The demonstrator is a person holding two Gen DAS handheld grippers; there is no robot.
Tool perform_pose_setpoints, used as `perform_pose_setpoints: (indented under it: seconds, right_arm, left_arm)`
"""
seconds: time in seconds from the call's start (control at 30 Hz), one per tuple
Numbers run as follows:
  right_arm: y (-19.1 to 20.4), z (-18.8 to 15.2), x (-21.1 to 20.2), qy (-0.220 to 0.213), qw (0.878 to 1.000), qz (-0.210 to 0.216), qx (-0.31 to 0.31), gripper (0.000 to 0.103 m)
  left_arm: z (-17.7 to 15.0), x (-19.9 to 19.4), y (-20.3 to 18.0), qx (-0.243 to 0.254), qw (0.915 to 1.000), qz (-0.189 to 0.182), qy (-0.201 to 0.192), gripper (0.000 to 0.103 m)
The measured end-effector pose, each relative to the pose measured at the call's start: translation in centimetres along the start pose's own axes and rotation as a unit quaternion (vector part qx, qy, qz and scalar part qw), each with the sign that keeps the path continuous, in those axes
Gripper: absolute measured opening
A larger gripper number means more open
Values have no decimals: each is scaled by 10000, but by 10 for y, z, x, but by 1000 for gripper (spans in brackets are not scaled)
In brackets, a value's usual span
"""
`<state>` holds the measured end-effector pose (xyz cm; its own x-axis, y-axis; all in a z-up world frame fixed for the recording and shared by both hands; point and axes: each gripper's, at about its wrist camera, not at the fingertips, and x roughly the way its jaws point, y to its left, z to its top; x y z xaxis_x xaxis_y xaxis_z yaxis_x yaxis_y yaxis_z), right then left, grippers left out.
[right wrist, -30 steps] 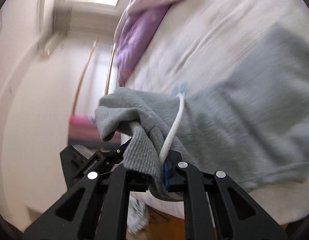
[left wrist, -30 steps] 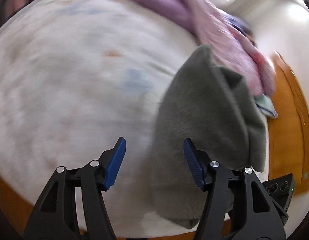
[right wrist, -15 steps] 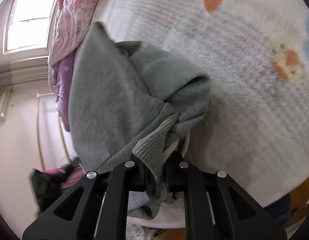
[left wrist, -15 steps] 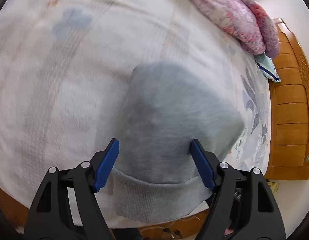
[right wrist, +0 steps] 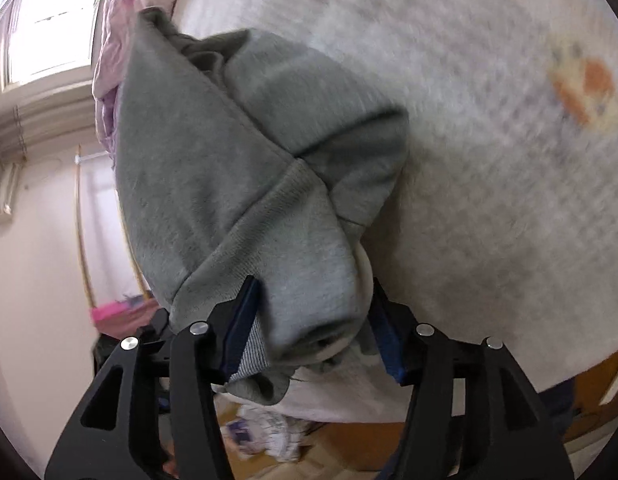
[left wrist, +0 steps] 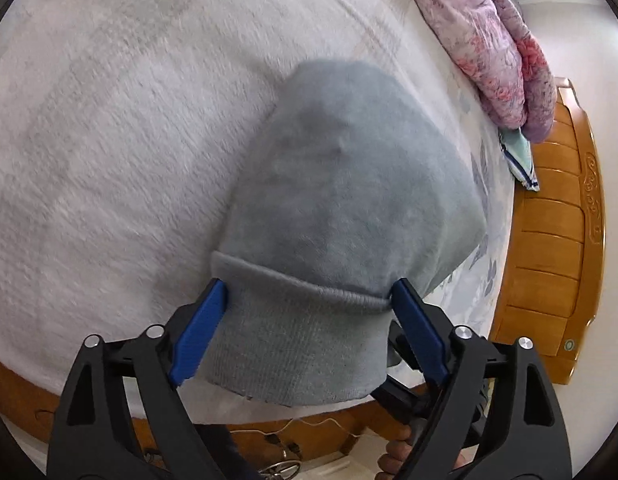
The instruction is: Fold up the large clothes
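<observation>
Two grips just let go: grey sweatshirt (left wrist: 341, 208) now lies bunched on bed (left wrist: 109, 140) near its edge. Left gripper (left wrist: 305, 328) jaws opened wide, straddling ribbed hem. Right gripper (right wrist: 313, 328) jaws opened off fabric, now loose between them. Fold laid down; next regrasp likely.

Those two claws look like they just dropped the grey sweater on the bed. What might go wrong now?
The grey sweater lies at the bed's edge, its hem overhanging, so it may slide off. Bunched folds near the right claw may set crooked. The left claw, jaws just opened, straddles the hem and could snag it.
</observation>
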<state>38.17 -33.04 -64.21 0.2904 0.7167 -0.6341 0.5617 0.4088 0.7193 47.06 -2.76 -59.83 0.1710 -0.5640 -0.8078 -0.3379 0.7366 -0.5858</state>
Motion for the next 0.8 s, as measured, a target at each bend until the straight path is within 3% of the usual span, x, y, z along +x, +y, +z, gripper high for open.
perform_pose_setpoints:
  seconds: [0.07,0.23,0.33,0.43,0.6,0.8]
  right_arm:
    - [-4,5,5,34,9999,69,71,57]
    - [-17,19,19,198,9990,362,152,67]
    - [-14,22,11,85,9996,171,183,63]
    - [-18,16,-6,-118,9999,-109,-47,65]
    - [-30,27,6,211,9974,642,253,69]
    - [-34,33,13,31,9964,821,229,83]
  left_arm:
    - [-2,7,-1,211,9997,132,-7,89]
    - [1,22,8,200,9998,52,27,97]
    - [1,26,19,-4,9999,-87,76,97]
    - [-3,25,19,233,9997,-52,50,97]
    - [0,35,26,144,9995,-258,139,98]
    - [0,40,31,49,9991,-382,203,98]
